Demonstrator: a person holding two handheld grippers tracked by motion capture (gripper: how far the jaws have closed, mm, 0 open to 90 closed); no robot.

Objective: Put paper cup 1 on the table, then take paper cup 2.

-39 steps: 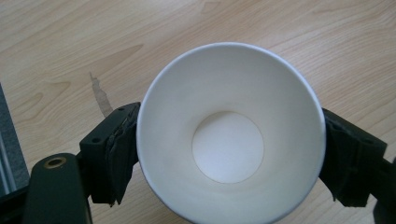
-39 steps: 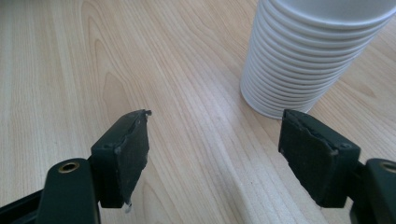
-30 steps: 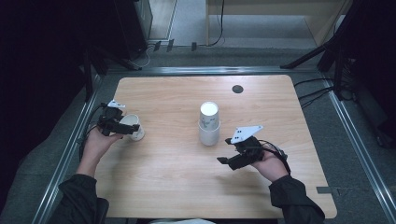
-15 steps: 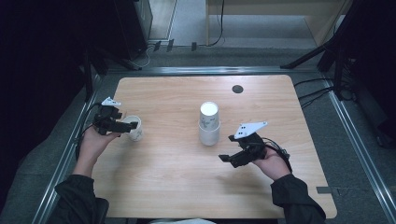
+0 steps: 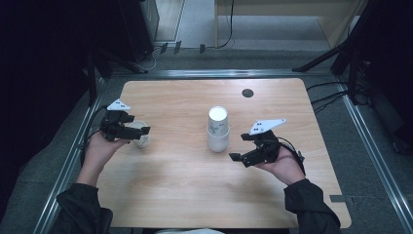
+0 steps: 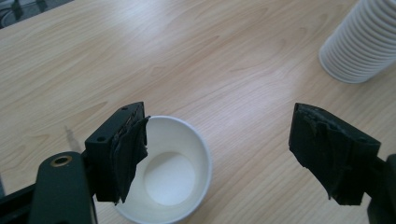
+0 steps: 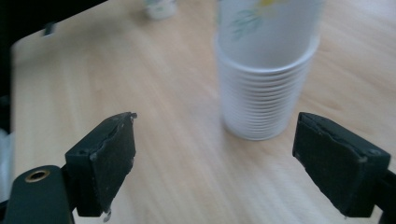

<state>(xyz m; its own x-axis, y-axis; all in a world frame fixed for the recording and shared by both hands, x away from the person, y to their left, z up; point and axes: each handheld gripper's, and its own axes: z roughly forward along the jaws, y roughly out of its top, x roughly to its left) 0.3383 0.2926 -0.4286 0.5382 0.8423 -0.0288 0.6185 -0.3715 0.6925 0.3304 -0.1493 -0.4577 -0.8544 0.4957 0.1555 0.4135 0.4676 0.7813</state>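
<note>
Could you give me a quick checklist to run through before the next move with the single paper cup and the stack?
1. Single paper cup upright on the table, mouth up: ok.
2. Left gripper jaws wide, having just been closing a little; one pad is over the cup's rim, the other well clear, so the cup is not gripped: ok for a regrasp.
3. Whether that pad touches the rim: cannot tell.
4. Stack of cups standing upright mid-table, upside down: ok.
5. Right gripper open with nothing between the jaws, short of the stack: ok.
6. Bare table between single cup and stack: ok.
</note>
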